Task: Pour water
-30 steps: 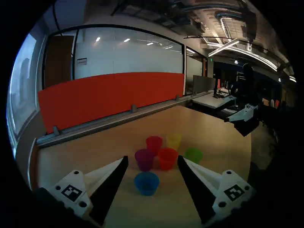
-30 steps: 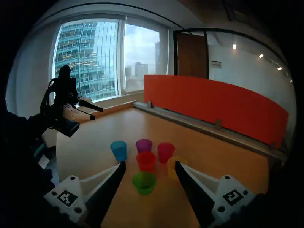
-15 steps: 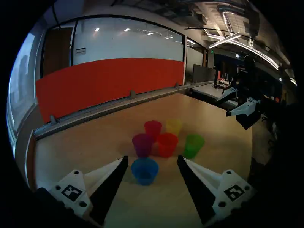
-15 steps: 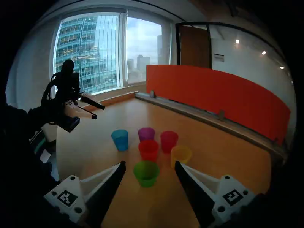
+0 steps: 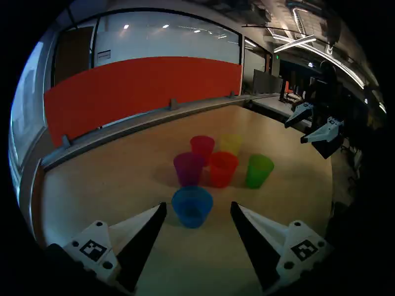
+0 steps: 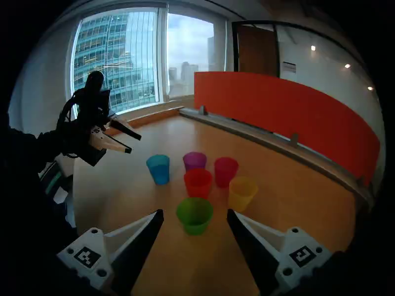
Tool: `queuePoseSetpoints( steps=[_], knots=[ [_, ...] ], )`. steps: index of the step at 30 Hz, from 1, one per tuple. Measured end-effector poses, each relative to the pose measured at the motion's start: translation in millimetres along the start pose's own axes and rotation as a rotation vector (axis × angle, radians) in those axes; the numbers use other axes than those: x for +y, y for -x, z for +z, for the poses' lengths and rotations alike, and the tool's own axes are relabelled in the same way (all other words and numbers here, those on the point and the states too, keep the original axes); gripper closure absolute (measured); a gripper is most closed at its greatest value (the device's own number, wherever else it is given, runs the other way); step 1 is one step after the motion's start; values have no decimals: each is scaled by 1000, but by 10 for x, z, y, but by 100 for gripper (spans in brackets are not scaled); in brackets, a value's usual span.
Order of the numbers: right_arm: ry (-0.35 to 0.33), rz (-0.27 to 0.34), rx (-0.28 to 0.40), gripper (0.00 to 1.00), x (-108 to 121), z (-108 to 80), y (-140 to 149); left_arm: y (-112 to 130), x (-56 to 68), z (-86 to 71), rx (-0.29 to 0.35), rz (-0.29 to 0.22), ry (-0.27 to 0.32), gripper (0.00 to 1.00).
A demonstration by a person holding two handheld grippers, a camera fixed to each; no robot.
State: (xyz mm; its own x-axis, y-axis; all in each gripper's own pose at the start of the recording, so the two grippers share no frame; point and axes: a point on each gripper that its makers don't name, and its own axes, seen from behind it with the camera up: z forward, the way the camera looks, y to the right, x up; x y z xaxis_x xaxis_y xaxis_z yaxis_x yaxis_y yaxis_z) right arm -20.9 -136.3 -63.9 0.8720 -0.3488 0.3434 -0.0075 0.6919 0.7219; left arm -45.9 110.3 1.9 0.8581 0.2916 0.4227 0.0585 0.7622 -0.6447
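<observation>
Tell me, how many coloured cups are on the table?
6, clustered: green cup nearest in the right gripper view, red cup and yellow cup behind it, then blue cup, purple cup and pink cup farthest. None seems hidden.

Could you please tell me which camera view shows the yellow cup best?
The right gripper view shows it best: the yellow cup stands close and unobstructed, visible from rim to base. In the left gripper view the same cup is farther off at the back of the cluster, dimmer, with its lower part hidden behind the orange-red cup.
</observation>
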Motion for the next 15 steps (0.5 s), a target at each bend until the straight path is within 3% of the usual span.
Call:
queuePoseSetpoints(
  steps=[15],
  knots=[
    [-14, 5, -35, 0, 6, 202, 99, 393, -53, 322, -129, 0, 16, 4]
  ],
)
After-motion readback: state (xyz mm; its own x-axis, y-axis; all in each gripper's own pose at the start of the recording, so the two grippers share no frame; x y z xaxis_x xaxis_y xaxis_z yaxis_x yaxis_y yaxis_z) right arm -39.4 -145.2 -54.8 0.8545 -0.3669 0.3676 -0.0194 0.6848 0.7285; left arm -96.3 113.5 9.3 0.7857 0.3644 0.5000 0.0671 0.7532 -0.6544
